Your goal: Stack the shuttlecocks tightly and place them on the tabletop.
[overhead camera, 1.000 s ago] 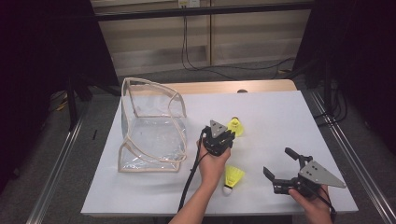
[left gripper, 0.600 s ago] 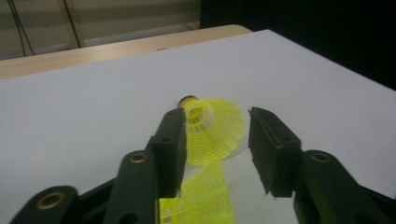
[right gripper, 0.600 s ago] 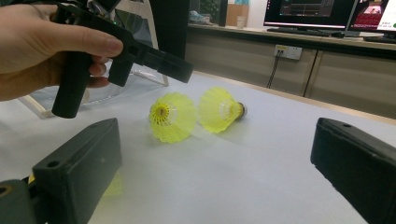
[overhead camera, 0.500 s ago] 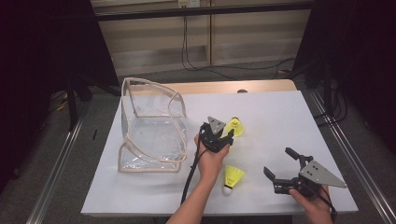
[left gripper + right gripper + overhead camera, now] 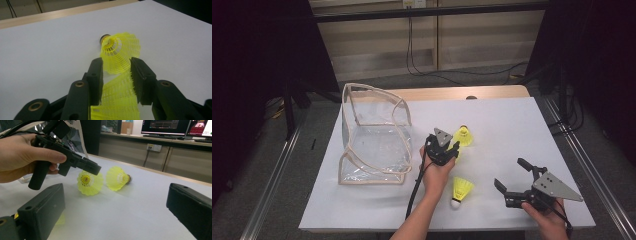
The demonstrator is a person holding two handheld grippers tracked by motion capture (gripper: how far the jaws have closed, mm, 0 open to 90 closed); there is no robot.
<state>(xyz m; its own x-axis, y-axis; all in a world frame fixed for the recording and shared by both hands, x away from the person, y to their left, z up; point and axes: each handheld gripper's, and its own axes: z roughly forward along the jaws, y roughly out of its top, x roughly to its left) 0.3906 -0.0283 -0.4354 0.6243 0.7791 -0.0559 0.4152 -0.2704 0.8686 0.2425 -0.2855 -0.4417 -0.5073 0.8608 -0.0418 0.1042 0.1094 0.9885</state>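
White counter (image 5: 512,125) is carrying three yellow shuttlecocks and one clear bag (image 5: 374,140). Left tongs (image 5: 116,62) have just been closing, squeezing the first shuttlecock (image 5: 117,100); the second shuttlecock (image 5: 463,135) is lying just beyond their tips. Right tongs (image 5: 509,172) are gaping wide, empty, with the third shuttlecock (image 5: 461,189) sitting beside them.

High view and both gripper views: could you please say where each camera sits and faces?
High view: above the person's side, facing forward and down on the white table; forearms, left gripper, right gripper.
Left gripper view: on that gripper, along its fingers, just now closing on a yellow plastic shuttlecock.
Right gripper view: on that gripper, across the table; open fingers.
Shared: high and right gripper views show the left gripper.
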